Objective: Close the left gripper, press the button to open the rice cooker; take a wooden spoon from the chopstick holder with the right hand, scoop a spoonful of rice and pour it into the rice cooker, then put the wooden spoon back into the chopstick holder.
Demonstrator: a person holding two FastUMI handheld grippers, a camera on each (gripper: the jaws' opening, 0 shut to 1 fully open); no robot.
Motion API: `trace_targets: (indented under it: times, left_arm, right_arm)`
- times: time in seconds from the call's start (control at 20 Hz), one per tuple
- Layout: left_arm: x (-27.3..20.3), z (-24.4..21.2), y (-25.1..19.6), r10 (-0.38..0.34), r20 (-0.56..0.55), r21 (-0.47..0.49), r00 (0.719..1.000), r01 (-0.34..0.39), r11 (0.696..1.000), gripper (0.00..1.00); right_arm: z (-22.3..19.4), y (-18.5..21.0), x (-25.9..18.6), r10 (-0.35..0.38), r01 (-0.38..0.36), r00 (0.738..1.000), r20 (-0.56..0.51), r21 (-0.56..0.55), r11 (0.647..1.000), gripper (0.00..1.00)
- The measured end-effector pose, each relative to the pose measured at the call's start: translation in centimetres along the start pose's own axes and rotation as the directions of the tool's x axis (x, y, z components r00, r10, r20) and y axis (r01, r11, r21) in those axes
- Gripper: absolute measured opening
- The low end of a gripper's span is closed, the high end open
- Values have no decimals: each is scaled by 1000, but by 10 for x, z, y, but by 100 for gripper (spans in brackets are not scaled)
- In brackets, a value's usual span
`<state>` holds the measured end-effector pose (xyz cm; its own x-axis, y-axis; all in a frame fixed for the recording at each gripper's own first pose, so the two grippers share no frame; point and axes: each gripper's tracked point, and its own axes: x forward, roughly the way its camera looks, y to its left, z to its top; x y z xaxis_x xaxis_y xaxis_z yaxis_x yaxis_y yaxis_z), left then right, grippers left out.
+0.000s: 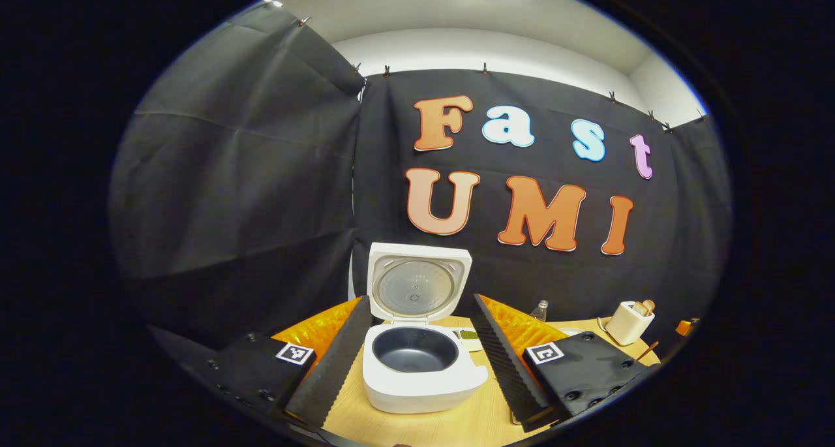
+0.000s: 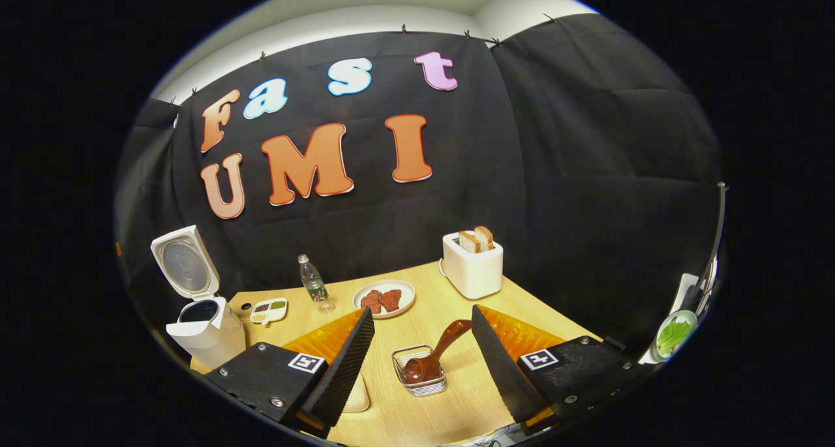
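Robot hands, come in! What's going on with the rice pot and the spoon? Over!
Both grippers open, holding nothing. Rice cooker lid up, pot looks empty. Wooden spoon in wire holder, between right fingers, untouched. Nothing in the way.

Staged kitchen booth: black cloth wall [image 2: 554, 173], wooden table [image 2: 456, 395], toaster [image 2: 473, 267].

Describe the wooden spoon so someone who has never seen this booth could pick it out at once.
Start at the white toaster at the back of the wooden table, then come forward to the small wire basket between the right gripper fingers. The wooden spoon lies in it, bowl down, handle slanting up towards the toaster. It is the one glossy reddish-brown utensil there.
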<state>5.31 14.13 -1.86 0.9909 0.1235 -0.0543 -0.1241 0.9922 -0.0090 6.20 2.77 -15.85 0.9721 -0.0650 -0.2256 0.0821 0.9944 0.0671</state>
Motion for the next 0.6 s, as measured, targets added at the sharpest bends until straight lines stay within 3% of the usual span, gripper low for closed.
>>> trace_targets:
  times: [0.05,0.35,0.6]
  left_arm:
    - [-2,-3,2,10,-3,0,1000,-10,1000,99]
    - [-12,-21,13,89,-5,41,996,-89,995,100]
    - [-18,-33,11,109,-22,34,994,-108,994,100]
  right_arm:
    - [-12,-6,11,-7,7,1000,-20,8,1000,93]
    - [-79,-27,74,-19,28,988,-152,60,998,95]
    - [-110,-34,107,4,26,975,-221,134,991,93]
